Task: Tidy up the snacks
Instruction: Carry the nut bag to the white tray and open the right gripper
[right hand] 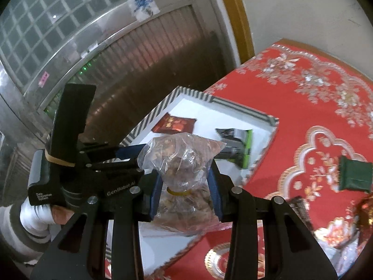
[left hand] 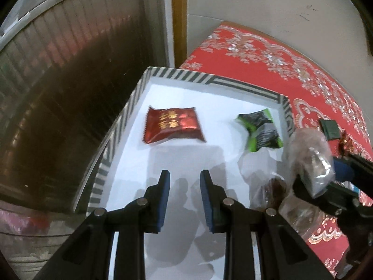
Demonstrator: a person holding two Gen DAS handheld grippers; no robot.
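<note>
A white box with a striped rim (left hand: 130, 100) (right hand: 160, 106) holds a red snack packet (left hand: 172, 124) (right hand: 176, 123) and a green-and-black packet (left hand: 261, 130) (right hand: 237, 144). My left gripper (left hand: 184, 175) is open and empty, above the box floor near its front. My right gripper (right hand: 185, 163) is shut on a clear plastic bag of brown snacks (right hand: 184, 158), tied with a yellow band, held over the box's right side; the bag also shows in the left wrist view (left hand: 312, 154).
The box stands at the left edge of a red patterned tablecloth (right hand: 303, 93). A dark green packet (right hand: 354, 175) (left hand: 329, 129) and other wrapped snacks (right hand: 363, 212) lie on the cloth to the right. A metal shutter (left hand: 70, 81) is to the left, a wall behind.
</note>
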